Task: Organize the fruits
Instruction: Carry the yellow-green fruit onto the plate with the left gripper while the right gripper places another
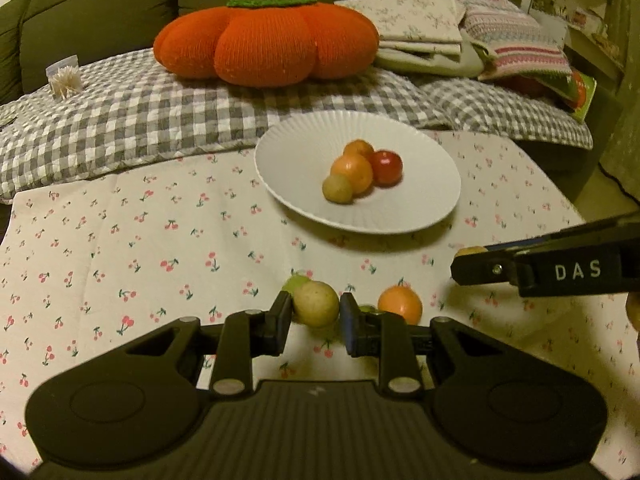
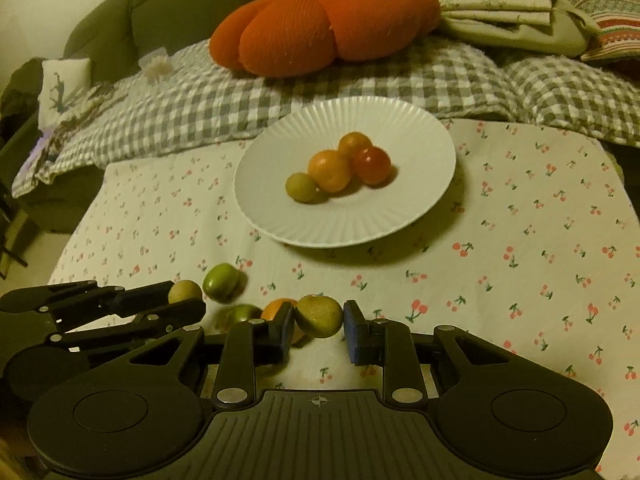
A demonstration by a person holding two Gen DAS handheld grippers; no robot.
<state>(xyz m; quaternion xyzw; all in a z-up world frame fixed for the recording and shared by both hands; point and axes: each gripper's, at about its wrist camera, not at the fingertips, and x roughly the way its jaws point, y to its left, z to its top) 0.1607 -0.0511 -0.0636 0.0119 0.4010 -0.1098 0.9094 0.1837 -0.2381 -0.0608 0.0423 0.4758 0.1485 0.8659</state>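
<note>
Cherry-print tablecloth (image 1: 160, 240) before olive sofa (image 1: 100, 8)

Left wrist view: mounted behind the left tool (image 1: 315, 314), angled down and forward across the table (image 1: 120, 248), close above its cloth. Right wrist view: same arrangement behind the right tool (image 2: 319, 320), set slightly rightward. Both face the sofa (image 1: 100, 8). Shared field: white plate (image 1: 420, 208), orange cushion (image 1: 266, 42), checked blanket (image 1: 132, 120). Each view catches the other tool at its edge.
</note>
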